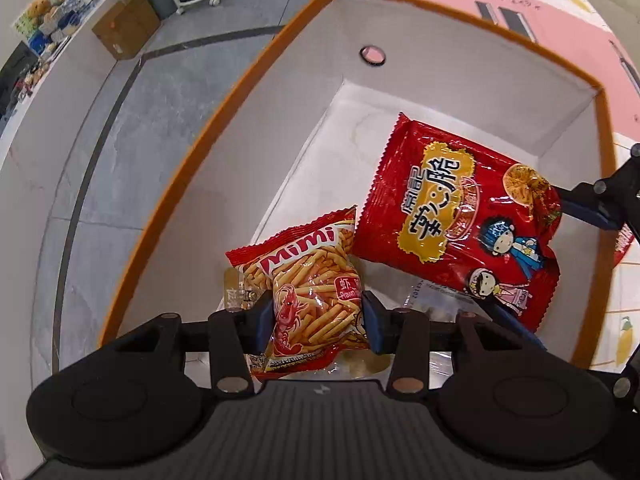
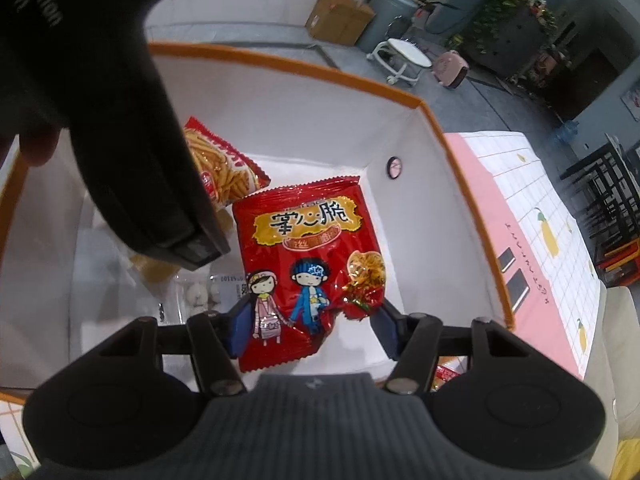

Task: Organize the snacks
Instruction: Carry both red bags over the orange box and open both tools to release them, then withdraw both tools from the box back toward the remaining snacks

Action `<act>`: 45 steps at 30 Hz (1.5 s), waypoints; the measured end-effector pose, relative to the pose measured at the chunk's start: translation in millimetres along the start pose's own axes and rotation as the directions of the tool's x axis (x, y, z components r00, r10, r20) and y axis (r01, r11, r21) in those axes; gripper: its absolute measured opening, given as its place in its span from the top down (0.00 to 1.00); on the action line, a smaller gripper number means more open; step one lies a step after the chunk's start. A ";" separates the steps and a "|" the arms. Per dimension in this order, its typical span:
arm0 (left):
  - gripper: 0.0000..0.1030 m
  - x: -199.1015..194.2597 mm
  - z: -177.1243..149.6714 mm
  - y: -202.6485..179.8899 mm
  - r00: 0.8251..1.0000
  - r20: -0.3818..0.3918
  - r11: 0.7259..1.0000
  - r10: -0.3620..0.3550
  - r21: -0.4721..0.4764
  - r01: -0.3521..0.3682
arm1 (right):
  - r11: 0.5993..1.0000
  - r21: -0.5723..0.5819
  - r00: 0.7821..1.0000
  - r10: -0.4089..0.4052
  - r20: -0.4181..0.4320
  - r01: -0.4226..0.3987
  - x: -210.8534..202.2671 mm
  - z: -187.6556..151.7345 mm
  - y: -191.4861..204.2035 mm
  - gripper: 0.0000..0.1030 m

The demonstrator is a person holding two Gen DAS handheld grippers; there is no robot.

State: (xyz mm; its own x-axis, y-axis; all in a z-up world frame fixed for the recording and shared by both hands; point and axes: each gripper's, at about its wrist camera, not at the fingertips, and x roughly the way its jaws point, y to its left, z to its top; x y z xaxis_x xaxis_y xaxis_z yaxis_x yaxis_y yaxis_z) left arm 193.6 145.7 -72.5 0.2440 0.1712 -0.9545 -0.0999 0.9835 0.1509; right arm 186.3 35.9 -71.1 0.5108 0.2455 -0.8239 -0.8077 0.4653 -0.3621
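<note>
Snacks, two packets in hand, both over the white bin point(image 1: 256, 128) with the orange rim. Item one: Mimi prawn-stick packet point(image 1: 316, 292), pinched across its lower half by your left gripper point(image 1: 318, 320), jaws closed on it. Its long axis runs along the fingers, printed top pointing to the far side. Item two: red crisp packet point(image 2: 308, 264), held low in the bin's right half. Your right gripper point(image 2: 310, 328) brackets its near end with the jaws spread wide; the left pad touches the edge, while the right pad appears just clear, so you cannot tell that the grip is still firm. Its long axis also runs near to far, title end far. Already stowed: a clear bag of pale sweets point(image 2: 200, 292) on the bin floor beneath. Outstanding, by your judgement: release both packets. Another red wrapper point(image 2: 446, 374) shows outside the bin at near right, probably still to collect.
</note>
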 end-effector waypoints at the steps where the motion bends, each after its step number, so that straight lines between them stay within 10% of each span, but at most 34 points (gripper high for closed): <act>1: 0.51 1.4 -0.1 -0.3 1.000 0.002 1.000 0.008 0.003 -0.008 | 1.000 -0.004 1.000 0.002 -0.008 -0.002 2.6 0.2 0.6 0.43; 30: 0.19 -63.2 -4.3 -8.2 0.984 0.176 0.999 0.005 -0.032 0.000 | 0.993 0.107 0.996 -0.056 0.063 0.049 -30.1 1.9 -29.3 0.11; 37: 0.18 -117.0 -23.3 -19.2 0.928 0.373 0.996 -0.012 -0.075 0.042 | 0.967 0.242 0.980 -0.118 0.161 0.076 -69.7 -22.6 -40.5 0.09; 45: 0.15 -164.1 -56.1 -70.5 0.835 0.528 0.988 -0.154 0.089 0.126 | 0.901 0.429 0.945 -0.188 0.266 0.059 -112.9 -91.0 -54.9 0.09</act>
State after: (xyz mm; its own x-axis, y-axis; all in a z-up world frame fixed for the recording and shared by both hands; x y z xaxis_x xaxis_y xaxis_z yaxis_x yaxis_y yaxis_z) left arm 106.4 45.0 59.0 0.7282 0.0220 -0.6850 0.0183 0.9985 0.0516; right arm 146.1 -94.7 2.1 0.7135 0.3708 -0.5945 -0.5716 0.7987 -0.1878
